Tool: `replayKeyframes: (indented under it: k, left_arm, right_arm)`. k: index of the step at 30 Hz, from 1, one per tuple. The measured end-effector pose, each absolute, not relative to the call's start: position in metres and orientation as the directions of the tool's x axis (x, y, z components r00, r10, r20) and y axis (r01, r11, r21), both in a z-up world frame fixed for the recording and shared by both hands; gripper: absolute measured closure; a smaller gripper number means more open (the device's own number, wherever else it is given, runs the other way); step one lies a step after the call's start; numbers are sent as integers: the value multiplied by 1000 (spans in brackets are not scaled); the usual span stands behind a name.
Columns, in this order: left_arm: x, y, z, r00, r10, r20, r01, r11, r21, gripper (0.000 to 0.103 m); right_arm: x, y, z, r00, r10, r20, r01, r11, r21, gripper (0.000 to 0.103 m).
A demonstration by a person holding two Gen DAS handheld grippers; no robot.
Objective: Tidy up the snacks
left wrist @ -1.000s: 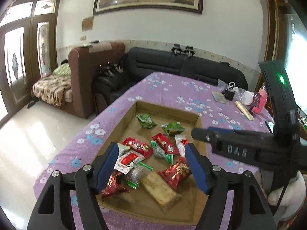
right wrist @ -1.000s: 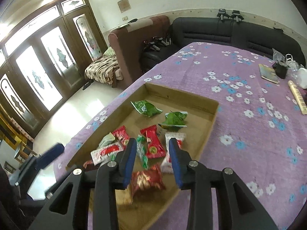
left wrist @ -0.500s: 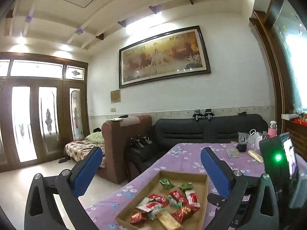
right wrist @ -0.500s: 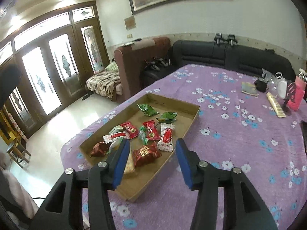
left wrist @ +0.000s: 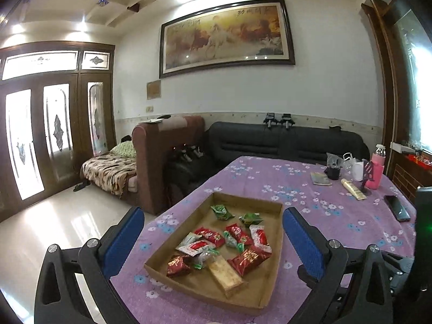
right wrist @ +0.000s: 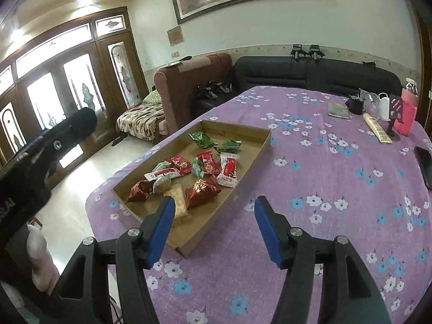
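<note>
Both claws have drawn back from the cardboard tray (left wrist: 275,245), which a second ago filled their views: the left claw (left wrist: 213,240) now stands at its widest and empty, and the right claw (right wrist: 213,226) is opening with nothing between its pads, so the sorting appears finished or paused. The tray rests on the purple flowered worktop (right wrist: 337,189) near its edge. It holds loose snacks (right wrist: 205,164): red and green wrapped sweets and one tan bar (left wrist: 225,272).
</note>
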State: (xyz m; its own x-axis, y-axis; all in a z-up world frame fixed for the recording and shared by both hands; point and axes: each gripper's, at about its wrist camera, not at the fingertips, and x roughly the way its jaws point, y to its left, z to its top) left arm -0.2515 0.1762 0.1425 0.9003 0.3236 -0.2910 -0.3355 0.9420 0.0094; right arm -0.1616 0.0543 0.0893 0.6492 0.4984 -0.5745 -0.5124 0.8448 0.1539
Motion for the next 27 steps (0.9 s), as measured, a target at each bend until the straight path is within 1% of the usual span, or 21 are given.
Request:
replayKeyframes:
  k: [6, 18, 27]
  left_arm:
    - [-237, 181, 127, 890, 304, -339, -324, 946, -1, 0]
    - [-212, 208, 101, 862, 273, -428, -329, 943, -60, 0]
    - [-201, 233, 86, 843, 266, -468, -352, 930, -105, 0]
  right_arm:
    - [-160, 68, 79, 625, 500, -600, -533, 834, 139, 40]
    - [-149, 99, 59, 574, 481, -662, -562, 820, 108, 39]
    - [-143, 127, 50, 544, 465, -698, -595, 801, 70, 39]
